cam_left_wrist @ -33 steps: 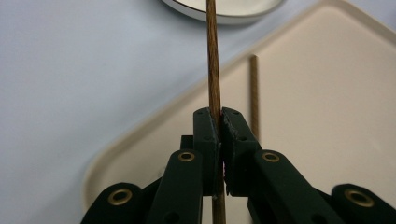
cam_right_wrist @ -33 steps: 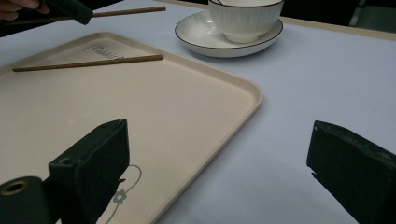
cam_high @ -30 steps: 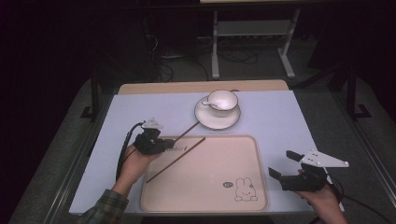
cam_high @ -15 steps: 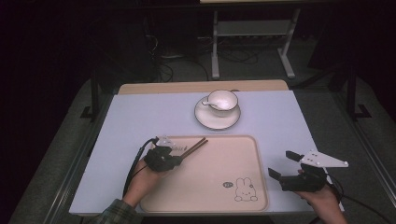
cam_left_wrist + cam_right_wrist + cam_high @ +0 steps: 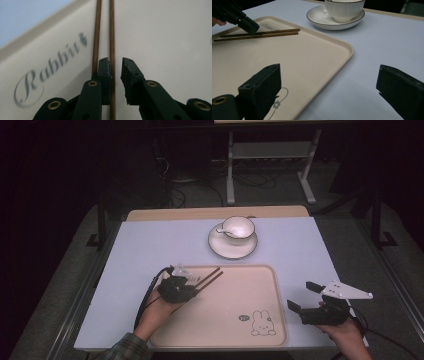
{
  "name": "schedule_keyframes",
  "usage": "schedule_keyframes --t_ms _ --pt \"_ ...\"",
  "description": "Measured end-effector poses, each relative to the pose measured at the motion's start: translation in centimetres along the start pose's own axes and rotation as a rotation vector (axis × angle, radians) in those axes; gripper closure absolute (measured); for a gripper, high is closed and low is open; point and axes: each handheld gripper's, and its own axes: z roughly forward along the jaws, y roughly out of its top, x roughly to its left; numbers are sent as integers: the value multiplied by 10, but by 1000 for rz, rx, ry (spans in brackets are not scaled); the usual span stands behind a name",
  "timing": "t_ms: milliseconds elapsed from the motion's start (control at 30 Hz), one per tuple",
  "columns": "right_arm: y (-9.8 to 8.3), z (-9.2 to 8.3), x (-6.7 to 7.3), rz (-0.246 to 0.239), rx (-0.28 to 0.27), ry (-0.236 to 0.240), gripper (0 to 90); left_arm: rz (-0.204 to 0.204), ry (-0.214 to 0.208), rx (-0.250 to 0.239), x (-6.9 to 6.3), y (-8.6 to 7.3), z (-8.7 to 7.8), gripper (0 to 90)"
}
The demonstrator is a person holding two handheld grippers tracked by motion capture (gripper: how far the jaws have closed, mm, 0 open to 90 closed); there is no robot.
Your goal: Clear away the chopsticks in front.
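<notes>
The two slim brown chopsticks [image 5: 207, 279] lie side by side on the beige tray [image 5: 250, 292], near its far left corner; the left hand-held gripper [image 5: 115, 65] sits low over them, jaws slightly parted with one stick in the gap and not pinched, so the step looks like setting down or letting go; next it should lift clear. The right hand-held gripper [image 5: 300, 300] hovers spread wide beside the tray's right edge; a ribbed white cup [image 5: 238, 227] on its saucer [image 5: 233, 246] stands beyond on the pale tabletop [image 5: 150, 245].

Lab-like test room — dark surround, floor cables [image 5: 185, 185], metal stand [image 5: 270, 165], lit table [image 5: 150, 245].
</notes>
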Motion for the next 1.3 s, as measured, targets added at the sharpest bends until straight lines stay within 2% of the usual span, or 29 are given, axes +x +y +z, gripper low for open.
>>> schedule_keyframes --t_ms 67,133,200,300,433,633,733,1067,1300 --pt "0 1 0 3 4 0 51 24 -30 -7 1 11 4 791" --pt "0 1 0 2 5 0 51 48 -43 -6 4 22 10 851" --pt "0 1 0 2 6 -1 51 46 -71 -13 7 31 16 894" --pt "0 2 0 0 7 -2 51 62 -97 -15 11 48 30 895" --pt "-1 3 -2 4 12 -1 51 65 -138 -8 12 60 48 895" --pt "-1 3 -2 4 12 1 51 81 -146 26 11 62 71 895" --pt "-1 3 -2 4 12 1 51 64 -144 17 15 61 76 895" --pt "-1 3 -2 4 10 2 52 24 -111 7 34 55 69 895" --pt "-1 2 -2 4 10 1 52 1 -98 15 45 40 54 895"
